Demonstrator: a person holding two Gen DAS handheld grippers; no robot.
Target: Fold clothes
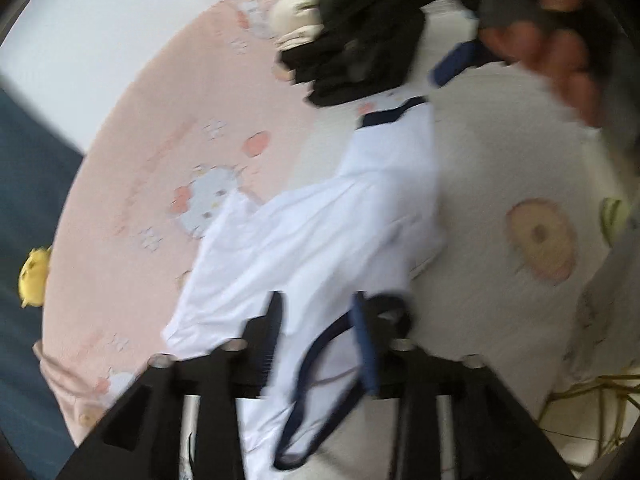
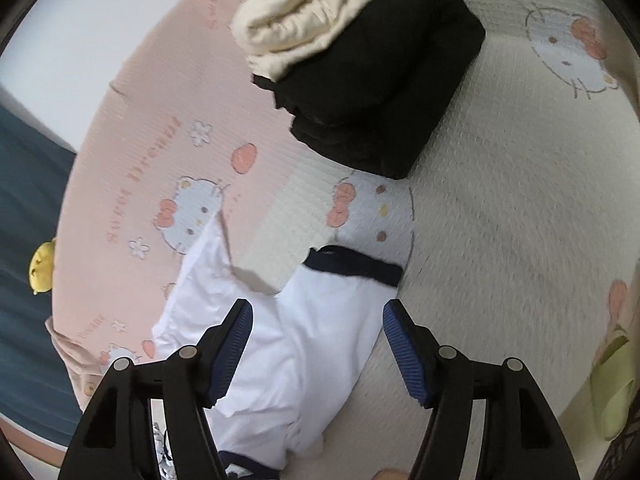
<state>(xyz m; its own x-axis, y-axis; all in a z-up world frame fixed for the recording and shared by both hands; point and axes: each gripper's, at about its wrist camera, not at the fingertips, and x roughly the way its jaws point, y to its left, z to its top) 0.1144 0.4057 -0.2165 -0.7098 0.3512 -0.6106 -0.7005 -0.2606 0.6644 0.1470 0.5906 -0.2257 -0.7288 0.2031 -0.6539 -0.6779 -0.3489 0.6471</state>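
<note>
While over shirt [image 2: 296, 344], hand-held gripper [image 2: 318, 340] agape.

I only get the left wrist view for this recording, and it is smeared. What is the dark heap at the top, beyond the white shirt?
Observer: The right wrist view shows a folded black garment, with a bunched cream cloth overlapping its far corner.
Operator: Are the right tongs gripping anything?
Observer: No. The right tongs stand wide open over the white navy-trimmed shirt, with nothing pinched between the pads.
Operator: Is there any writing on the bedding?
Observer: Yes, the pink cartoon-cat sheet reads "Sweet Dream".
</note>
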